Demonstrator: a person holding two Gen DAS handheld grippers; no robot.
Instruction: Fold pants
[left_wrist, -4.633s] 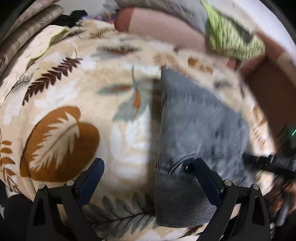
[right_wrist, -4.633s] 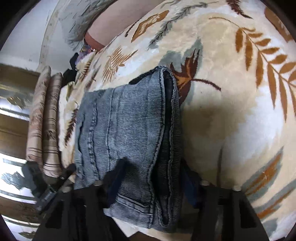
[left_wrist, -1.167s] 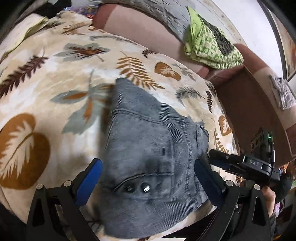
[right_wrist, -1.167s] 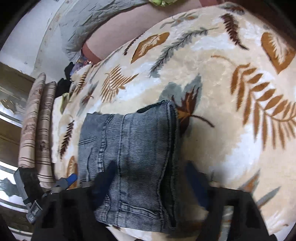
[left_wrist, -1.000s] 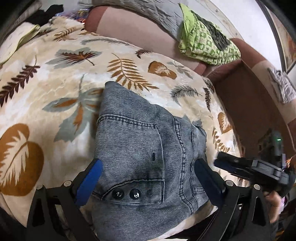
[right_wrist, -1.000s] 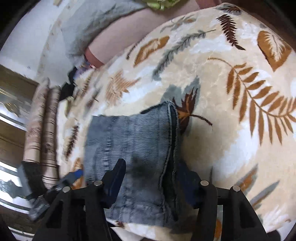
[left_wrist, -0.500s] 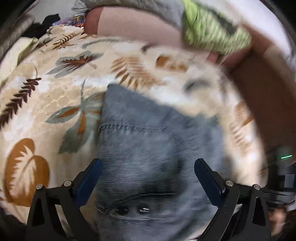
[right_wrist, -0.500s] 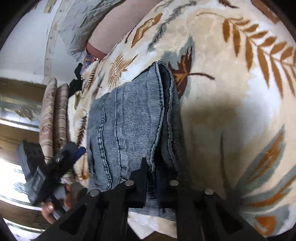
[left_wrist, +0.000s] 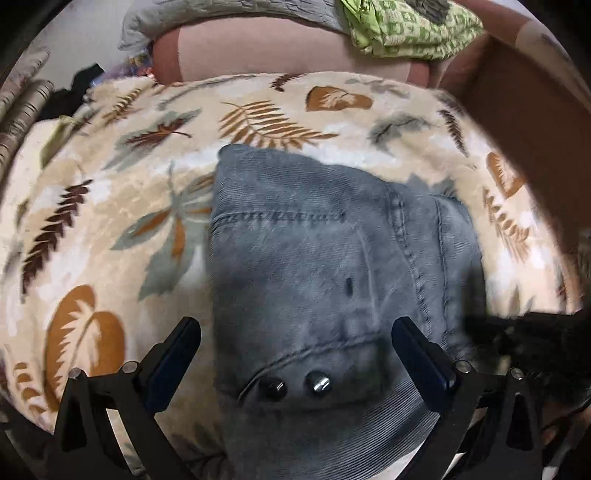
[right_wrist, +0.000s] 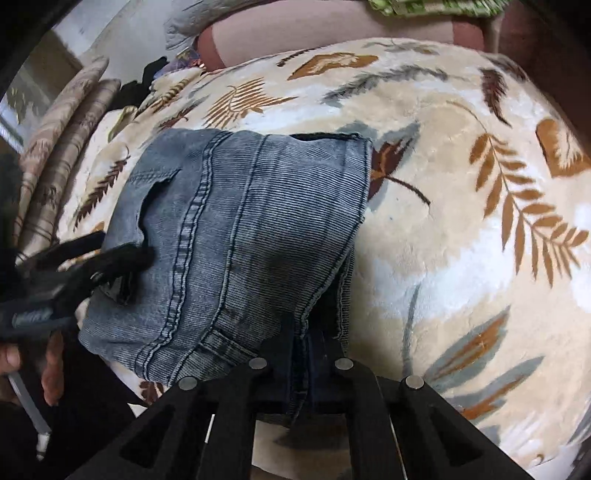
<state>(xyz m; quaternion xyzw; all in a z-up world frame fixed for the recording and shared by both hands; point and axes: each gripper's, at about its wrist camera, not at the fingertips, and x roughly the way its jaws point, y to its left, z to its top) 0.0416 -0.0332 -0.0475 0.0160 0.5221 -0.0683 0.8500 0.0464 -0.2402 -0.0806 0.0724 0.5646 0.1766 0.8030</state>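
Note:
The folded grey-blue denim pants (left_wrist: 317, 266) lie on a leaf-patterned blanket (left_wrist: 92, 229). In the left wrist view my left gripper (left_wrist: 295, 343) is open, its blue-padded fingers on either side of the waistband with two metal buttons (left_wrist: 295, 386). In the right wrist view the pants (right_wrist: 240, 236) lie in a thick folded stack. My right gripper (right_wrist: 301, 343) is shut on the near edge of that stack and lifts the upper layers a little. The left gripper shows blurred at the left (right_wrist: 74, 269).
A pink sofa back (left_wrist: 277, 48) with a green patterned cloth (left_wrist: 410, 26) runs behind the blanket. A brown sofa arm (left_wrist: 528, 122) stands at the right. Striped cushions (right_wrist: 62, 147) lie at the left. The blanket's near edge drops off just under both grippers.
My right gripper went from open around the pants' folded edge to shut on it, and has lifted the top layers. The left gripper stays open and shifted slightly over the waistband.

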